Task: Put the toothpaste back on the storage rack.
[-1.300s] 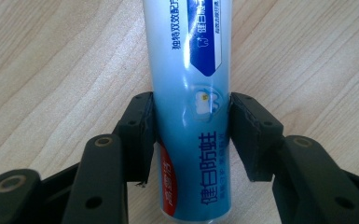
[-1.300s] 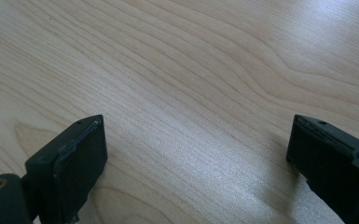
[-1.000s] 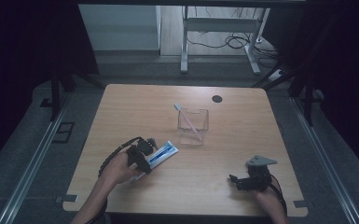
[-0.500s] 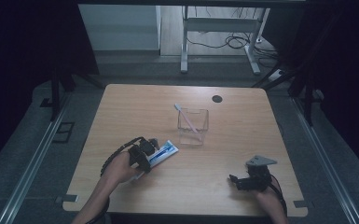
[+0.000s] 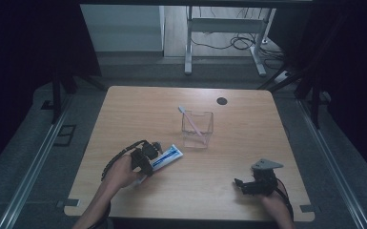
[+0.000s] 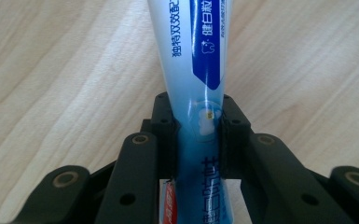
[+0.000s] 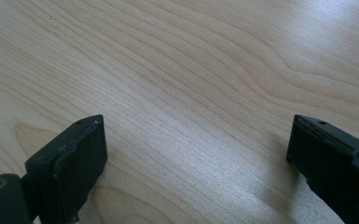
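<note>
At the table's near-left, the left gripper (image 5: 148, 157) has just been closing its jaws; the pads (image 6: 167, 135) now pinch a toothpaste tube (image 6: 196, 70) lying flat on the wood. Beyond the tube's far end stands a clear square cup (image 5: 197, 130) holding one pink toothbrush (image 5: 190, 120), leaning. Well right, the right gripper (image 7: 196, 154) sits with jaws wide apart, bare table (image 7: 191, 70) between them.

The tongs (image 6: 197, 126) have just closed onto the toothpaste tube (image 6: 193, 56) on the table (image 6: 65, 70).
</note>
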